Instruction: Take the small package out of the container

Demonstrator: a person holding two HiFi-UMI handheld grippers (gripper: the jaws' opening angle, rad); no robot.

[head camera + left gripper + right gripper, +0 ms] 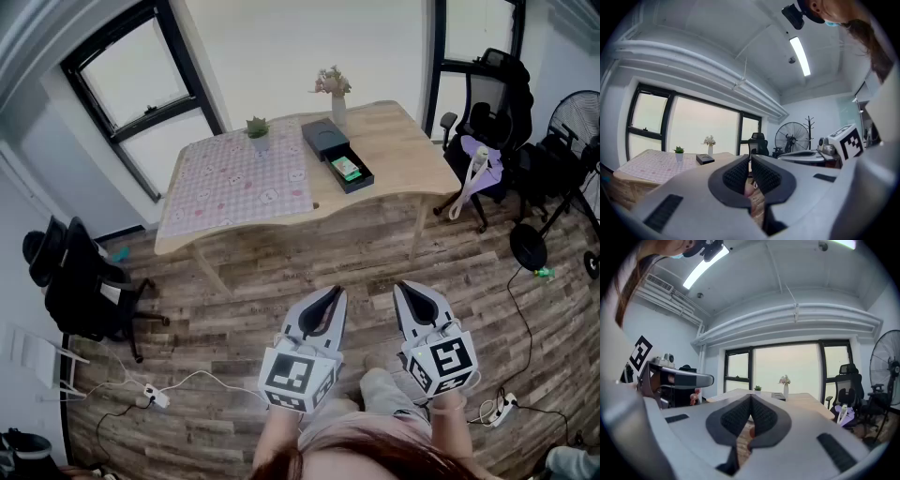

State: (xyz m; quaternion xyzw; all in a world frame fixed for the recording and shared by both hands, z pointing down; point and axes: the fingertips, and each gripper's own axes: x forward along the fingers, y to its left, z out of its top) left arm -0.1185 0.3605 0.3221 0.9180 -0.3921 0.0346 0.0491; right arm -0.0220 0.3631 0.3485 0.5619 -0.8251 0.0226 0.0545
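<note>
Closed, empty, at 6 o'clock: left tongs (335, 295), right tongs (406, 289). At 12 o'clock, well apart, small package (346, 169) lies in open black container (324, 137) on counter (394, 150). Nothing done; approach, grasp, lift-out left.

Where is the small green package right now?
In the head view, the small green package lies in the open black container, right of centre on the wooden table, near the flower vase.

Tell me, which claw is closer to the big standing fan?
Right. The fan stands far off to the right of the right claw; the left claw is on that claw's other side, further away.
</note>
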